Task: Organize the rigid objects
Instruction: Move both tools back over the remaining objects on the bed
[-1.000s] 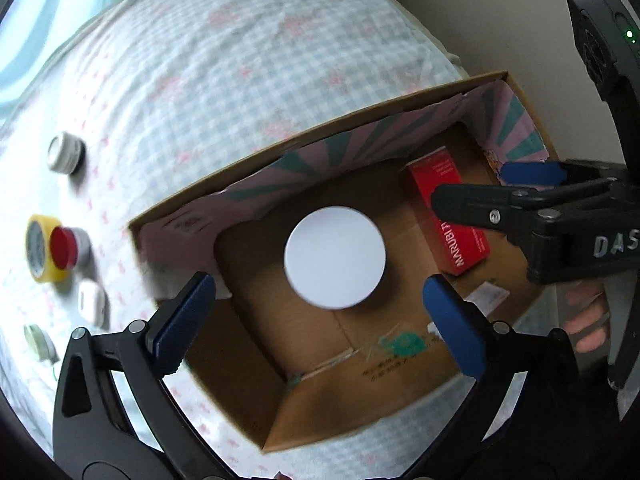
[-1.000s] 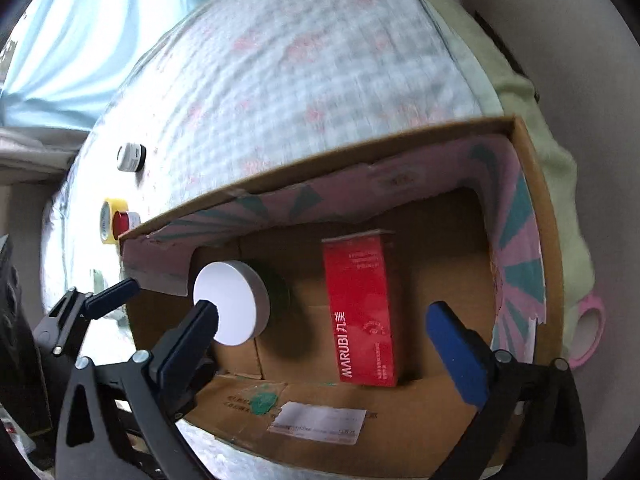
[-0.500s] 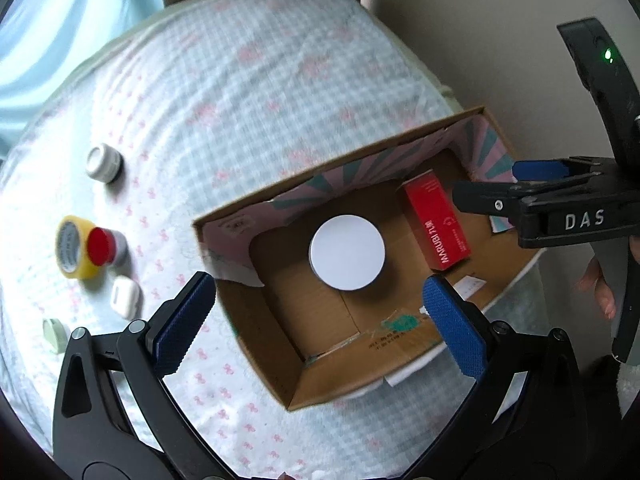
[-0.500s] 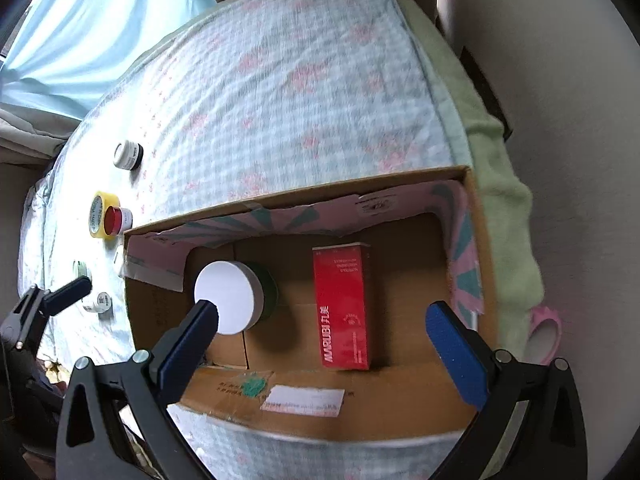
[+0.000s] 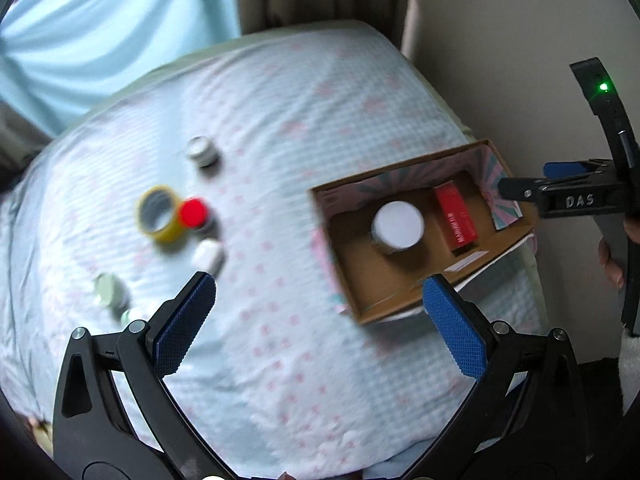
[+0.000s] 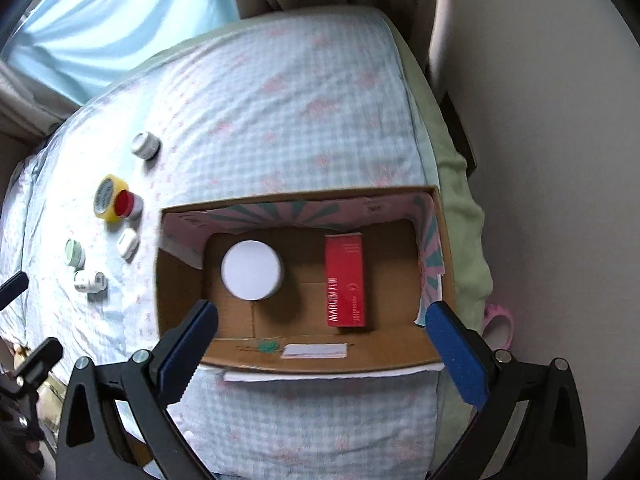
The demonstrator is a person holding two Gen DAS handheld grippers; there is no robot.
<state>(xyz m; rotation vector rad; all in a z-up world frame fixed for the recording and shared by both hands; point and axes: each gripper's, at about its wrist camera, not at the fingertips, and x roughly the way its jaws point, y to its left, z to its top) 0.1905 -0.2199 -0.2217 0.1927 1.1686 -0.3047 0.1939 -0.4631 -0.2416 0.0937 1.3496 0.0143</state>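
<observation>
Overhead, both the left hand-held gripper (image 5: 318,312) and right hand-held gripper (image 6: 320,340) gape wide, empty; the box (image 6: 180,280) holds a white jar (image 6: 251,269) at 9 o'clock of a red carton (image 6: 345,280).

Left tool (image 5: 319,322) hangs with its fingers spread wide, empty; right tool (image 6: 320,338) likewise gapes, holding nothing.

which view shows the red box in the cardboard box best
The right wrist view. The red box lies flat, nearly centred and sharp enough to see white lettering along it, inside the cardboard box. The left wrist view shows the same red box smaller, off to the side and blurred.
</observation>
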